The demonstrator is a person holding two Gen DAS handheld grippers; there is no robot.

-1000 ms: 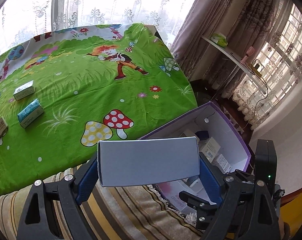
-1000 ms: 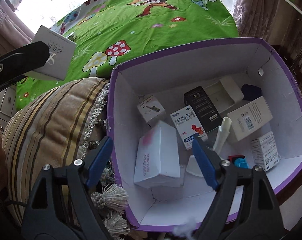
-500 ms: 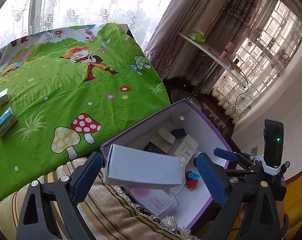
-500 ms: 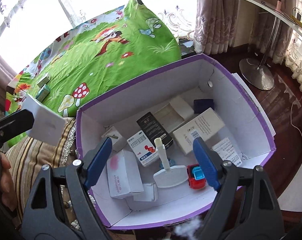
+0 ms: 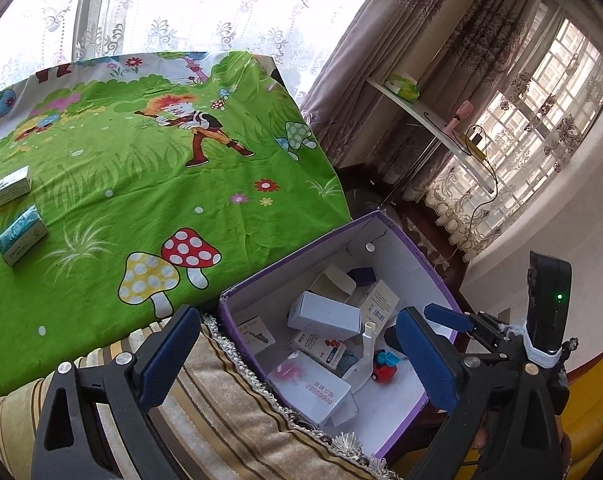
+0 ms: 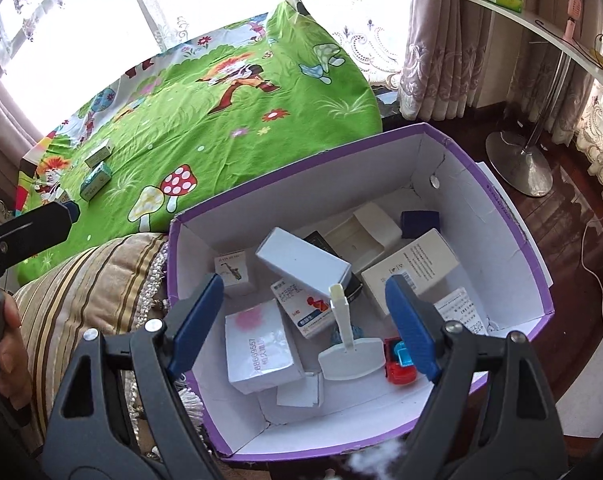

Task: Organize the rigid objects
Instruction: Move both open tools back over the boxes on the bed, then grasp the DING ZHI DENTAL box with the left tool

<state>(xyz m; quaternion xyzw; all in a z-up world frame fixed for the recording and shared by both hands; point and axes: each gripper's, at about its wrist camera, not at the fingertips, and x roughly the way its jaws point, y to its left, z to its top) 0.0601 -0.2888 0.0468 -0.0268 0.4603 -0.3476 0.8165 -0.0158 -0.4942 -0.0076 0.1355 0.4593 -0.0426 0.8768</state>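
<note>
My left gripper (image 5: 297, 356) had just been opening its jaws and stood wide with nothing between them. The plain white box (image 6: 303, 261) lay tilted inside the purple-rimmed box (image 6: 513, 240), resting on the black box and the red-and-white carton (image 6: 301, 304). My right gripper (image 6: 305, 320) hovered above the same box, jaws wide and empty. Two small boxes (image 5: 15, 212) lay far left on the green cartoon sheet (image 5: 141, 184). A striped cushion (image 5: 229, 412) sat just left of the purple-rimmed box.

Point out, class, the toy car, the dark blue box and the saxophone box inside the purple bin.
toy car (image 6: 399, 365): right wrist view, red body.
dark blue box (image 6: 420, 223): right wrist view, top face.
saxophone box (image 6: 232, 269): right wrist view, printed face.
</note>
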